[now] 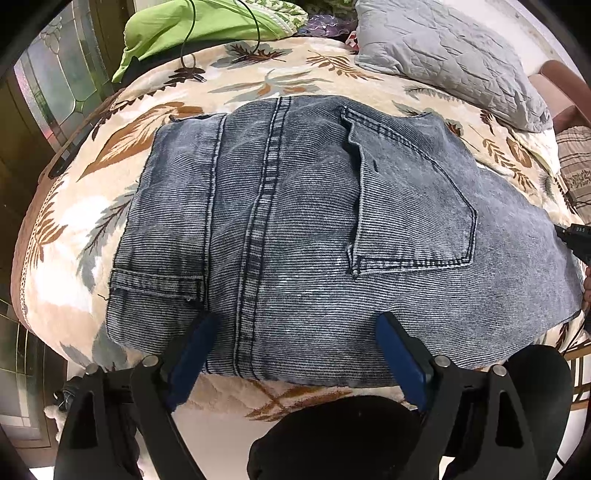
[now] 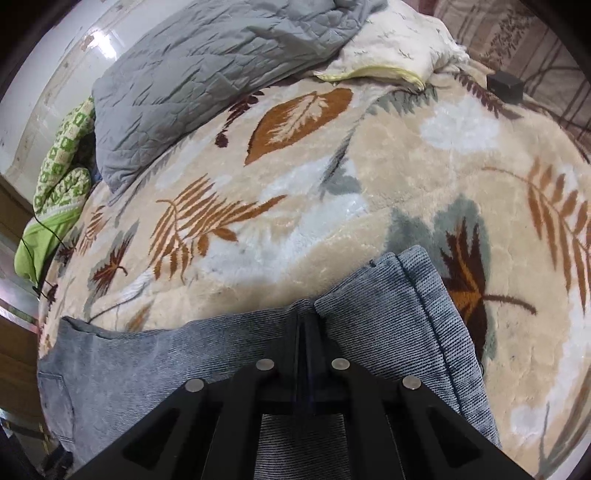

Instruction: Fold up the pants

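Left wrist view: left gripper (image 1: 295, 332) hangs over the near edge of the pants (image 1: 332, 229); its two blue fingers (image 1: 192, 354) stand wide apart with nothing between them

Right wrist view: right gripper (image 2: 306, 325) has its fingers pressed together on a pinched ridge of the pants (image 2: 388, 314); denim bunches to either side of the tips

Pants: folded grey-blue denim lying flat just ahead of the left gripper; a back pocket (image 1: 410, 199) faces up to the right of a double-stitched seam (image 1: 262, 221); a hem cuff (image 1: 159, 284) sits just beyond the left finger

Right gripper seen from the left: a dark tip (image 1: 576, 240) touches the pants' right edge

Blanket: cream plush blanket (image 2: 332, 177) with brown and grey leaves spreads out ahead of both grippers, under the pants

Farther off: grey quilted pillow (image 1: 450, 55) beyond the pants to the right; green cloth (image 1: 184, 33) beyond to the left, a thin cable (image 1: 255, 22) looping over it; small dark box (image 2: 504, 86) far ahead of the right gripper, to its right
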`<state>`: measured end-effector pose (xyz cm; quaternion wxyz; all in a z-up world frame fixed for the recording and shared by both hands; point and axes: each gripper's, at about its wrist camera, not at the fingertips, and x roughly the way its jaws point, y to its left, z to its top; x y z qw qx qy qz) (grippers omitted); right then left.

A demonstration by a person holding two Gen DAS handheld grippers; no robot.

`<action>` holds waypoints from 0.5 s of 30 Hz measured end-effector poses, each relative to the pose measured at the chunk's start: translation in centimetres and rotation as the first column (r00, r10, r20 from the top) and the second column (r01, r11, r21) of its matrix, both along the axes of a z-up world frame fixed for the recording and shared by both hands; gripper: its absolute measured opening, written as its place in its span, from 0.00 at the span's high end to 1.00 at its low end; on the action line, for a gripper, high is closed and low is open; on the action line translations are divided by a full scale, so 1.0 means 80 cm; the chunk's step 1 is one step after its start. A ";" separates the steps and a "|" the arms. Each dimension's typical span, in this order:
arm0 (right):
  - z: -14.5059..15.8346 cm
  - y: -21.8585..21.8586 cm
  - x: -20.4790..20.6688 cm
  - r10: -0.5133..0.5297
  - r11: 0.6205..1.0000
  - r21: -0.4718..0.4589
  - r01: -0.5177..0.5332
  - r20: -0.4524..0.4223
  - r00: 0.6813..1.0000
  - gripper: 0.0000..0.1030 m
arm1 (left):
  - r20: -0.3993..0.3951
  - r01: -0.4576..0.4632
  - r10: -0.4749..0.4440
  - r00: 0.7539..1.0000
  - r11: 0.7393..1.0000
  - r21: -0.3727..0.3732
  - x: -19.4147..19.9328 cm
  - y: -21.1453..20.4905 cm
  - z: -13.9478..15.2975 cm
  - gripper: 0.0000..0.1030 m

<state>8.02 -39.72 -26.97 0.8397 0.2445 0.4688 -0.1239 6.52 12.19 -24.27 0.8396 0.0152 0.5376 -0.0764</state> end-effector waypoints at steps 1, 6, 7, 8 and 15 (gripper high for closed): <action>0.000 0.001 -0.001 0.004 1.000 -0.009 -0.004 0.004 1.000 0.96 | 0.006 0.003 -0.003 1.000 1.000 0.000 -0.001 -0.001 -0.001 0.12; 0.003 0.000 -0.005 0.012 1.000 -0.006 -0.012 0.002 1.000 0.95 | -0.006 -0.007 0.007 1.000 1.000 -0.014 -0.001 -0.001 0.002 0.11; 0.007 0.000 -0.007 0.003 1.000 0.002 -0.003 -0.010 1.000 0.96 | -0.007 -0.010 0.009 1.000 1.000 -0.016 -0.002 -0.001 0.003 0.11; 0.010 0.001 -0.009 -0.004 1.000 0.006 0.004 -0.025 1.000 0.95 | -0.007 -0.011 0.011 1.000 1.000 -0.017 -0.003 -0.001 0.004 0.11; 0.049 0.053 -0.028 0.063 0.995 -0.073 -0.065 -0.024 0.998 0.95 | 0.021 -0.060 0.060 0.998 0.998 -0.030 -0.004 0.003 0.041 0.11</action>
